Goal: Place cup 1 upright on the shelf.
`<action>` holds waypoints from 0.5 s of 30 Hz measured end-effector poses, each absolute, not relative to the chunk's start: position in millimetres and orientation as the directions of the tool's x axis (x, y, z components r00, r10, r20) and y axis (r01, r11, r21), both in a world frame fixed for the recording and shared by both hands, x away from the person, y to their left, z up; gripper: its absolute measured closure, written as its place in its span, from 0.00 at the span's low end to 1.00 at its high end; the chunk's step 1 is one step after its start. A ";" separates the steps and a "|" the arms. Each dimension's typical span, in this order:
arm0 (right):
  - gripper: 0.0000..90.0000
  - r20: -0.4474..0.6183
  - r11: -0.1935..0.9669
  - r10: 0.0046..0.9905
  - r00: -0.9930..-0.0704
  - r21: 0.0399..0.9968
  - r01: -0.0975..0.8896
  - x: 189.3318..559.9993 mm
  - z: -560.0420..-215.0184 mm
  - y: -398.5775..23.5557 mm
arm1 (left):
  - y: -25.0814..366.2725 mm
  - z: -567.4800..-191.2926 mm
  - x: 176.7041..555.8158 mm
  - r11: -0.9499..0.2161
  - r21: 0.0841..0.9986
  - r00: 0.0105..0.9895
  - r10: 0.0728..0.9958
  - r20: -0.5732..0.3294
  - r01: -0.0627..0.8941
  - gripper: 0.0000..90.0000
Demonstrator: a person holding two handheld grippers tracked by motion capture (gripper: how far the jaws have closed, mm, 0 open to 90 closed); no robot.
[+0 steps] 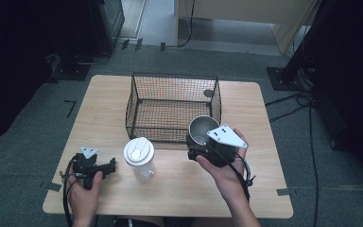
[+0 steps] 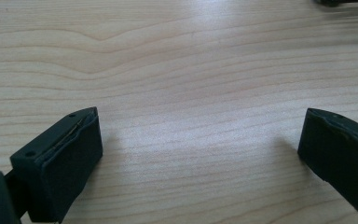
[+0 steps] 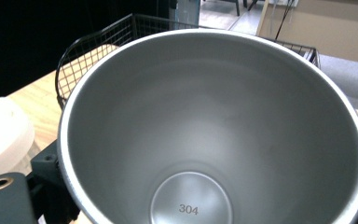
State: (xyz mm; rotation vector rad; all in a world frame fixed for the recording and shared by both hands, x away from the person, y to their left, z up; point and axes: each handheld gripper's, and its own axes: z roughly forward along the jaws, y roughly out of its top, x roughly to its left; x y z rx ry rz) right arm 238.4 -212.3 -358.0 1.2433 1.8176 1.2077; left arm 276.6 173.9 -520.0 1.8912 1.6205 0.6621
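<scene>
In the high view, a stainless steel cup (image 1: 202,130) is held clamped in the right tool (image 1: 207,147) just in front of the wire basket (image 1: 172,106), and it is best kept upright and lifted clear of the rim. The left tool (image 1: 94,168) is rested low on the bench (image 1: 179,189), beside a lidded plastic cup (image 1: 139,157). In the left gripper view the jaws are seen spread wide over bare wood, and in the right gripper view the empty cup interior, stamped 304, is seen between the jaws.

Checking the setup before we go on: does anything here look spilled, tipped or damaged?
Nothing stands out. The steel cup in the right gripper looks empty, the lidded cup stands upright, and the wire basket sits square on the table.
</scene>
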 end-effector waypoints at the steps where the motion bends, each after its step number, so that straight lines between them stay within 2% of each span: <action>1: 0.09 0.007 0.135 0.932 -0.363 0.922 0.363 239.8 -357.0 -211.5 | 174.0 -520.0 276.6 -0.116 0.691 0.149 0.989 0.012 0.713 0.00; 15: 0.09 -0.004 0.123 0.942 -0.335 0.934 0.335 268.2 -351.1 -201.4 | 173.9 -519.9 276.6 -0.116 0.690 0.149 0.989 0.011 0.715 0.00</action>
